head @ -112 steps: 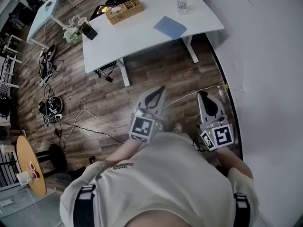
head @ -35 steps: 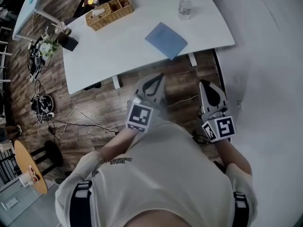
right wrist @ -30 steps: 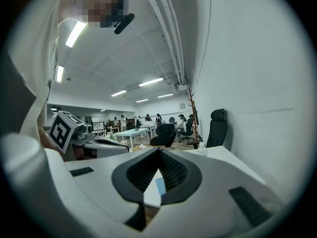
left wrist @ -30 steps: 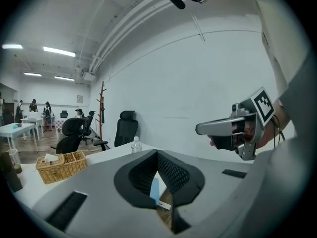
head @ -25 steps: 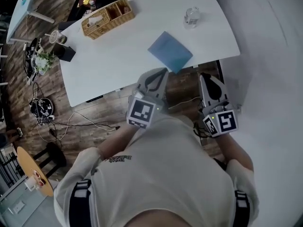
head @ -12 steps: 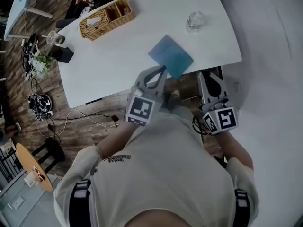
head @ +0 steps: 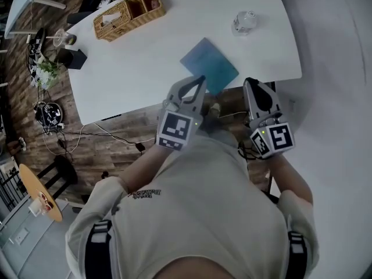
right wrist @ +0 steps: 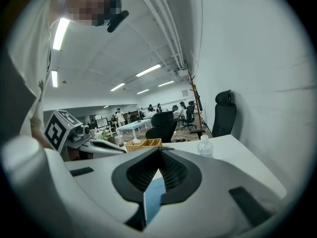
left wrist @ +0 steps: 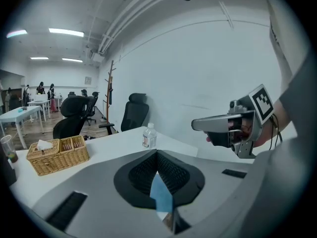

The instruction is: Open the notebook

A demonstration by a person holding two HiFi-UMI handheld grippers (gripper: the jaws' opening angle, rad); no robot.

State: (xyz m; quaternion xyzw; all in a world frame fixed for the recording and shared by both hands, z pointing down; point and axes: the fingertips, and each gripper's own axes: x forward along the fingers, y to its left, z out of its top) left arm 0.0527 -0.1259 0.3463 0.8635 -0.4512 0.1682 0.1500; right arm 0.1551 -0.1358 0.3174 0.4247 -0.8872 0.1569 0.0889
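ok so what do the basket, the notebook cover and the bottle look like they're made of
Basket: woven wicker or rattan, tan and matte; the weave shows. Notebook: blue matte cover, probably card or plastic-coated; nothing visible decides it. Bottle: likely clear plastic; see-through with a pale cap.

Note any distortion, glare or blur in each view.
Head view: strong fisheye bend, table edges curve; notebook sharp, light even. Left gripper view: dark round vignette, ceiling lights slightly blown. Right gripper view: same vignette, lamp glares.
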